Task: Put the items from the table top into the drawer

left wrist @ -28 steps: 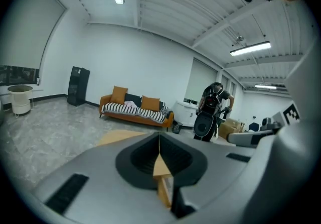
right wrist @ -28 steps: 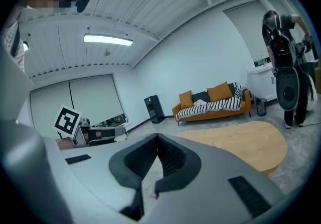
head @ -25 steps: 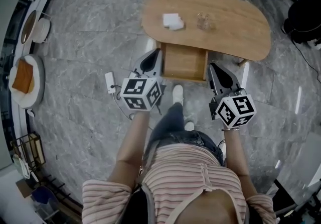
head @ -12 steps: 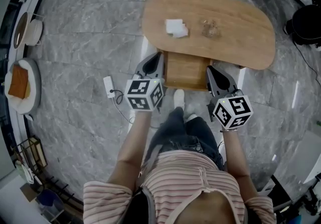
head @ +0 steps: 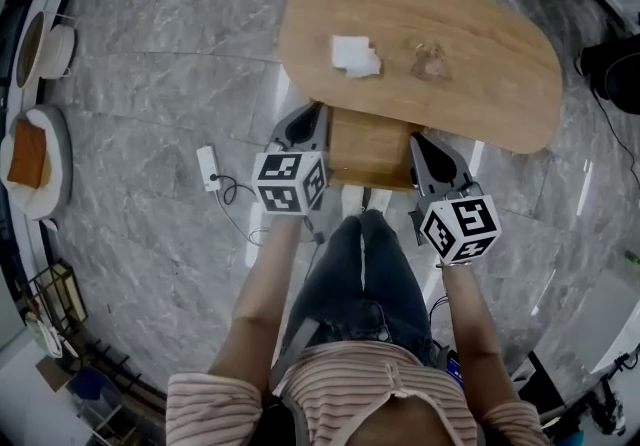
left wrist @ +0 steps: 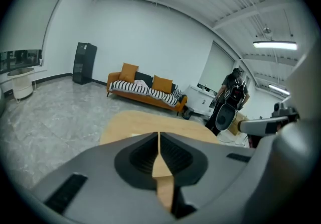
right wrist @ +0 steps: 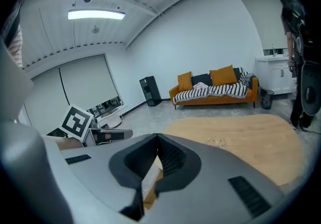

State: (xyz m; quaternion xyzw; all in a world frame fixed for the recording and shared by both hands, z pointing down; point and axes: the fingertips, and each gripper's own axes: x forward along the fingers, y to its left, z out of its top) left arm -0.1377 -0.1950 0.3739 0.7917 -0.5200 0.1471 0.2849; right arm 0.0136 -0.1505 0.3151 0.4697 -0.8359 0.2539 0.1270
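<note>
Grippers, left [head: 316,111] and right [head: 419,143], nearer drawer [head: 372,146]

An oval wooden table [head: 500,84] carries a white folded cloth [head: 355,55] and, well apart, a small clear item [head: 430,61].

One oval wooden bench [head: 480,64] stands here, with one open drawer [head: 370,144] at its near edge. Two items lie on the bench: one white folded piece [head: 354,55] and one small clear object [head: 431,61]. There are two grippers, the left gripper [head: 312,116] and the right gripper [head: 420,144], each bearing one marker cube [head: 290,182]. One white power strip [head: 208,167] lies on the floor [head: 150,84]. Two white shoes [head: 352,200] show. The left gripper view has one orange sofa [left wrist: 145,92] with two orange cushions [left wrist: 129,72], and one black tower [left wrist: 84,63].
</note>
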